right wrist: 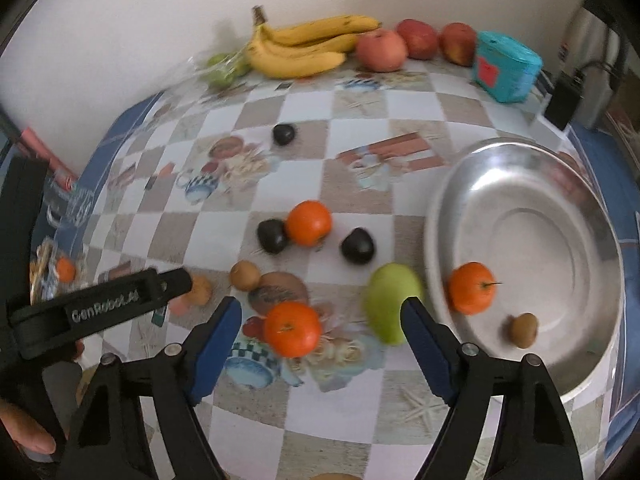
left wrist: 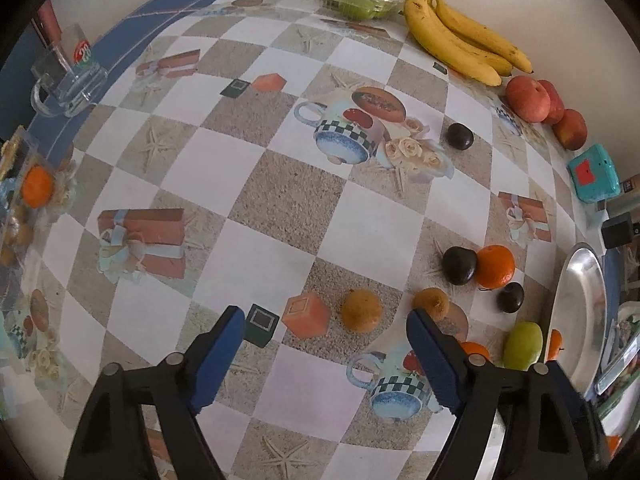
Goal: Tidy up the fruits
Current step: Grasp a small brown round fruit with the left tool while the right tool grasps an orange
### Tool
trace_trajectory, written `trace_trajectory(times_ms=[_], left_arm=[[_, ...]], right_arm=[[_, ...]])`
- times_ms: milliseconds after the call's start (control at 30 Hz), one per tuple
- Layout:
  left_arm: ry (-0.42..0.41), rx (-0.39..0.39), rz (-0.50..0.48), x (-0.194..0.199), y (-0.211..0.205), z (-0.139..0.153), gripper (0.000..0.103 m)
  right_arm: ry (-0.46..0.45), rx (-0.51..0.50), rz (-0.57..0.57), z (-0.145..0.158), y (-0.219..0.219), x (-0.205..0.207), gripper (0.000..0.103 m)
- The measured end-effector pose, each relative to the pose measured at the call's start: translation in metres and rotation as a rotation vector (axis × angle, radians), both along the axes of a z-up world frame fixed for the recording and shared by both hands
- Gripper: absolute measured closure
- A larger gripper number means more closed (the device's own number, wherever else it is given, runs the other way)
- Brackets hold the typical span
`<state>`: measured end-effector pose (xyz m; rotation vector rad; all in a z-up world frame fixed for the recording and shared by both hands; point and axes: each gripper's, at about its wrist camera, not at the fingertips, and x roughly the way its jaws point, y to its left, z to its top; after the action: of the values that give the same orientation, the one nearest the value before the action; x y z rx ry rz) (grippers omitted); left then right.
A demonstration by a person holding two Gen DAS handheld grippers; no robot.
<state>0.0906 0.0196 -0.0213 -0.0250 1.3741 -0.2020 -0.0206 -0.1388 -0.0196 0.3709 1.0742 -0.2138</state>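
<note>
Right gripper [right wrist: 321, 320] agape above tangerine [right wrist: 293, 329]

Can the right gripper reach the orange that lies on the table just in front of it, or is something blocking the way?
Probably yes. The right gripper is open and the orange lies between its fingers with nothing on top. The green mango sits close beside the right finger, so it might get nudged.
</note>
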Motion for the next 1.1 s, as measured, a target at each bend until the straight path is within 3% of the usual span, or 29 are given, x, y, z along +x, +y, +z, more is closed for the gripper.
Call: trace_trajectory(times_ms=[100,533,667,733,833,1100], left_arm=[[0.012,-0.012,-0.006,0.001,-0.002,-0.003,0.019],[0.094,-0.028,-0.029,0.001,-0.014,-0.025,0.049],[0.097,-0.029,-0.03,0.0,-0.017,-0.027,0.06],[0.1,-0.036,-0.026,0.0,-0.016,-0.027,0.067],[0.108,-0.048,-0.019,-0.001,-0.016,-0.028,0.071],[0.112,-0.057,-0.02,-0.003,-0.017,-0.031,0.086]], right_arm=[[0.03,-0.021,0.033,-0.008,0.012,0.006,0.026],[0.122,-0.049,0.077,-0.034,0.025,0.015,0.037],[0.132,-0.048,0.081,-0.038,0.025,0.017,0.044],[0.13,-0.045,0.086,-0.038,0.025,0.017,0.054],[0.123,-0.032,0.095,-0.038,0.026,0.017,0.061],[0.121,-0.028,0.099,-0.037,0.026,0.017,0.062]])
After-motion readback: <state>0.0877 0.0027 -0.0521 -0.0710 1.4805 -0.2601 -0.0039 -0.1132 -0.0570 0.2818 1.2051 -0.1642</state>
